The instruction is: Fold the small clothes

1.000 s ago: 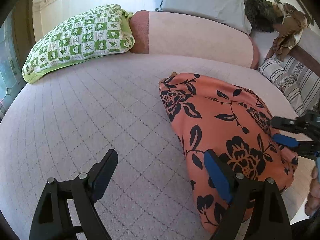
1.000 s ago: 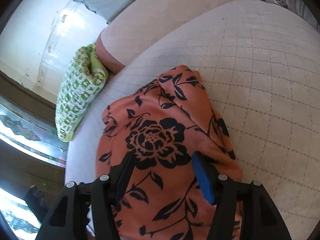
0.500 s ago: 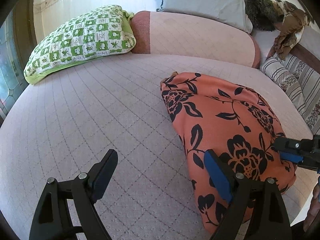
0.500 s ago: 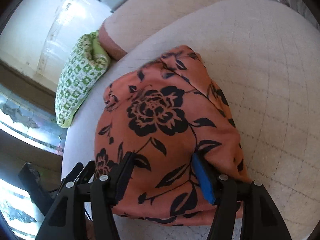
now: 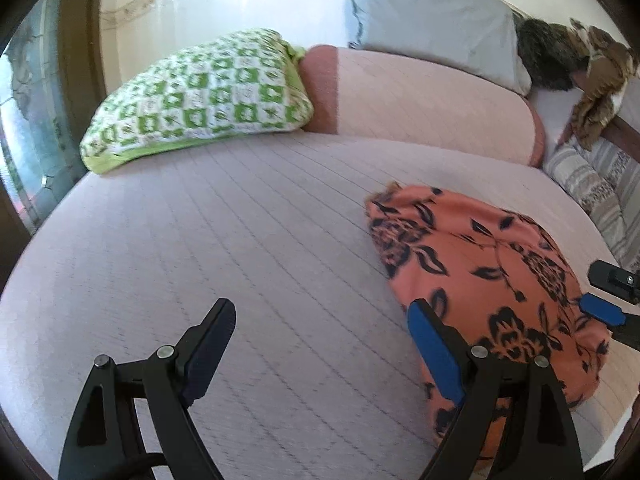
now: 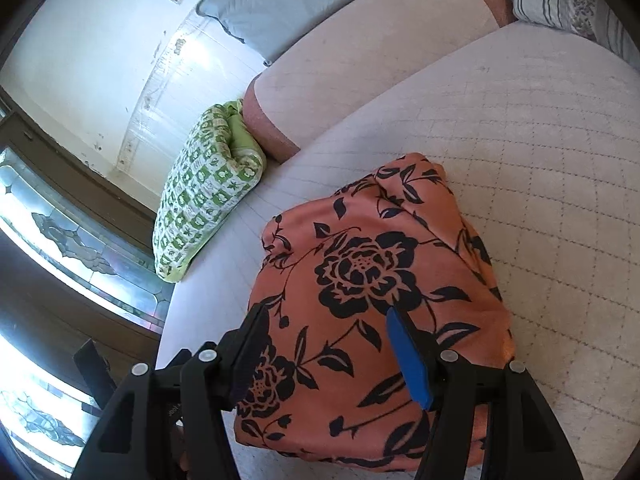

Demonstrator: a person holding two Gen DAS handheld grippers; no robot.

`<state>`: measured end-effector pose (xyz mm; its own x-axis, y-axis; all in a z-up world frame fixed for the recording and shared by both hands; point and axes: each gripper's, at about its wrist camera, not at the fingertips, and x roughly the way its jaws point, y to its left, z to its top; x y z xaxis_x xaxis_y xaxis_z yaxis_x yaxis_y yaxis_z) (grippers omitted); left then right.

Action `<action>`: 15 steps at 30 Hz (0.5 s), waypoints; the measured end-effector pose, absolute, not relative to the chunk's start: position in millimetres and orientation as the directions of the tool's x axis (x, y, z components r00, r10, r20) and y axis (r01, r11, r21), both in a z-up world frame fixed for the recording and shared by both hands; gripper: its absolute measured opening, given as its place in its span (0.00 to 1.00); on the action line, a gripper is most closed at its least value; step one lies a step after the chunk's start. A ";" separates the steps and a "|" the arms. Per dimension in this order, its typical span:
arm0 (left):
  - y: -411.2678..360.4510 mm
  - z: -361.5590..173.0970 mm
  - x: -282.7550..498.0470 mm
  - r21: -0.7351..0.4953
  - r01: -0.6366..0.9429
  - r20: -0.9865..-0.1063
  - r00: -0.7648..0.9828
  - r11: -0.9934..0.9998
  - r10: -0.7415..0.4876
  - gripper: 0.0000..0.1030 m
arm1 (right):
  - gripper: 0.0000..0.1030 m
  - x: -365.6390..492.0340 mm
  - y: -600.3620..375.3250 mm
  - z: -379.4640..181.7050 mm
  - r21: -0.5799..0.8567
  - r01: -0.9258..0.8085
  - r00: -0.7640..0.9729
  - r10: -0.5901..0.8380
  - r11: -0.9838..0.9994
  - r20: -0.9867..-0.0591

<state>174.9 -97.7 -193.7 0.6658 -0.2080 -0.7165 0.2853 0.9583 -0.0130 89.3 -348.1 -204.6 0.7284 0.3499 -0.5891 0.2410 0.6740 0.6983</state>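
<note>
Orange floral-print garment (image 6: 372, 280) lay in a folded bundle near the front edge of the quilted pale-pink mattress (image 5: 224, 240), well apart from the green-and-white checked pillow (image 5: 200, 100). Left gripper (image 5: 320, 344) hung wide open over bare mattress just beside the bundle, holding nothing. Right gripper (image 6: 324, 352) hung above the cloth, jaws apart, no fabric pinched as far as visible. Looked like a fold was finished; next move likely called for another fold or tidying edges.

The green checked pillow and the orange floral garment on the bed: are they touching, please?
Apart. The left wrist view shows bare quilted bedspread between the green checked pillow and the orange floral garment.
</note>
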 end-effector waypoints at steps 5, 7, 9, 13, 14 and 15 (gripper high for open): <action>-78.2 -192.6 180.7 -0.009 0.237 -0.716 0.677 0.971 -0.172 0.86 | 0.63 98.3 -338.1 -201.2 0.702 0.211 0.727 0.371 0.680 -0.577; -70.7 -191.4 182.3 -0.001 0.225 -0.713 0.683 0.974 -0.159 0.86 | 0.63 102.3 -332.2 -200.8 0.703 0.199 0.723 0.382 0.683 -0.575; -64.0 -190.1 183.4 0.007 0.215 -0.709 0.690 0.977 -0.147 0.86 | 0.63 105.5 -325.9 -199.5 0.702 0.184 0.720 0.392 0.688 -0.573; -51.7 -188.9 185.6 0.013 0.195 -0.708 0.695 0.981 -0.128 0.86 | 0.63 110.6 -316.8 -198.7 0.700 0.169 0.716 0.401 0.694 -0.571; -48.4 -188.5 186.4 0.009 0.189 -0.708 0.695 0.982 -0.127 0.86 | 0.63 111.5 -315.6 -198.9 0.701 0.167 0.716 0.404 0.694 -0.570; -46.8 -188.4 186.7 0.007 0.185 -0.708 0.695 0.983 -0.126 0.86 | 0.63 112.5 -313.6 -198.8 0.701 0.164 0.716 0.405 0.694 -0.569</action>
